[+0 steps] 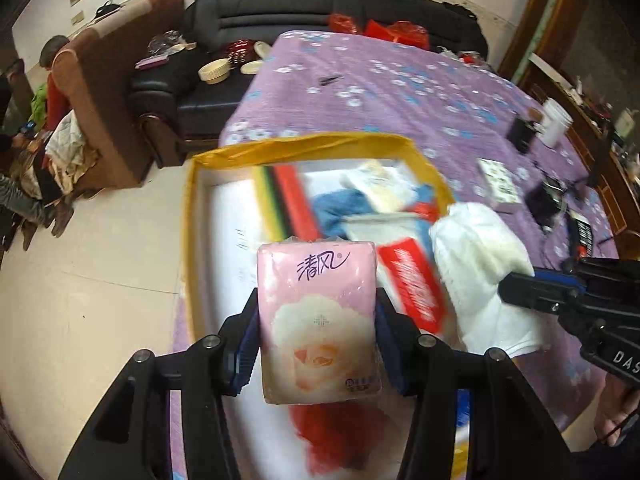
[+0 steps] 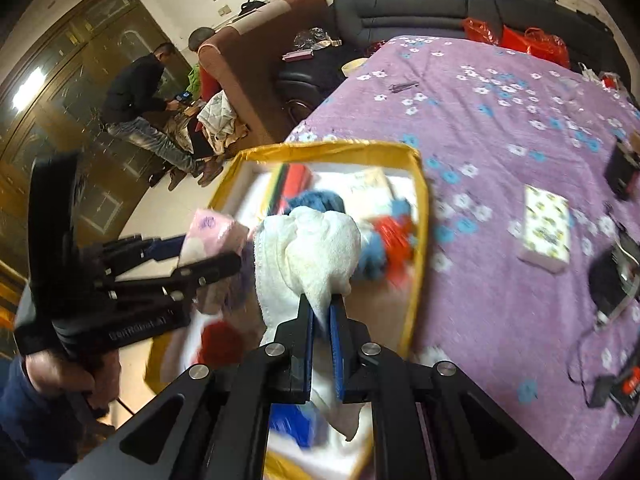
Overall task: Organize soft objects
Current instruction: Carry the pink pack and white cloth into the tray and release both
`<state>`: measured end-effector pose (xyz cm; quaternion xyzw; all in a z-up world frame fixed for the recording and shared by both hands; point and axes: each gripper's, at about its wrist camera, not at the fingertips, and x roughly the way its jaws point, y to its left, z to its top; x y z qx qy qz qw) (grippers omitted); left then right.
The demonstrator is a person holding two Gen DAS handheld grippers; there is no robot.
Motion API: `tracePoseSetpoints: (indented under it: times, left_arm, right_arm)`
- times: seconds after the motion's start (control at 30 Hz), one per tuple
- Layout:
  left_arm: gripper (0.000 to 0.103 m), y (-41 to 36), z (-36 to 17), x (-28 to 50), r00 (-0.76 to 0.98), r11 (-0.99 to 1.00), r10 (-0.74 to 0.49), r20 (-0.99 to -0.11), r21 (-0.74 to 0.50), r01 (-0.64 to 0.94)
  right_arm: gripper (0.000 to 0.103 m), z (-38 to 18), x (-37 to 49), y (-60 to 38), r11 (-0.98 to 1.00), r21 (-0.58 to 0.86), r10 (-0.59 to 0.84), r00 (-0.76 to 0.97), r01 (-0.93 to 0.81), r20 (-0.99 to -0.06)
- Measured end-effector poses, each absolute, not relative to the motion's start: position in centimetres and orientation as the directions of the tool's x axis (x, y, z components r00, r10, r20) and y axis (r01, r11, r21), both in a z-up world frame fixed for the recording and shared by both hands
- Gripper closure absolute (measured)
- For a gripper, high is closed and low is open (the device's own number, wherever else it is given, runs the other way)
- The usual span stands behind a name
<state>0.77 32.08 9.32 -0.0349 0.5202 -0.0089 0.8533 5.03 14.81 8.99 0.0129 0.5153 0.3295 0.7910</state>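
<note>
My left gripper point(image 1: 318, 312) is shut on a pink tissue pack point(image 1: 318, 320) printed with a rose, held above a yellow-rimmed box point(image 1: 304, 142). The same pack point(image 2: 212, 232) shows at the left of the right wrist view, in the left gripper point(image 2: 208, 256). My right gripper point(image 2: 322, 304) is shut on a white towel point(image 2: 312, 248), which bunches up over the box point(image 2: 332, 148). In the left wrist view that towel point(image 1: 476, 264) hangs at the right from the right gripper point(image 1: 508, 288). Inside the box lie blue cloth point(image 1: 340, 204), red packs point(image 1: 412, 280) and a striped item point(image 1: 276, 200).
The box rests at the edge of a bed with a purple flowered cover point(image 2: 500, 140). A small patterned tissue box point(image 2: 546, 232), black devices and cables point(image 2: 616, 272) lie on the cover to the right. Sofas point(image 1: 256, 16) and seated people point(image 2: 140, 92) are beyond, across the pale floor.
</note>
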Motion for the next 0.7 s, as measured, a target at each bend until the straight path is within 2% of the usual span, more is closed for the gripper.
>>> tracePoseSetpoints:
  times: [0.47,0.57,0.63,0.7]
  left_arm:
    - [0.050,34.1,7.2,5.1,0.430,0.998,-0.038,-0.902,-0.057,-0.032]
    - [0.043,33.9,7.4,5.2,0.435,0.998,-0.036,-0.900,-0.054,-0.030]
    - [0.042,33.8,7.7,5.2,0.439,0.998,-0.041,-0.898,-0.061,-0.031]
    - [0.042,33.6,8.1,5.1,0.447,0.997,-0.048,-0.893,-0.068,-0.028]
  right_arm:
    - [0.090,6.6,10.1,18.1,0.831,0.363,0.488,0.240,-0.422,-0.839]
    - [0.079,7.2,9.9,18.1,0.830,0.348,0.484,0.253,-0.435,-0.838]
    - [0.063,7.6,9.7,18.0,0.829,0.338,0.484,0.271,-0.445,-0.832]
    - [0.062,8.2,9.4,17.6,0.829,0.339,0.491,0.289,-0.445,-0.822]
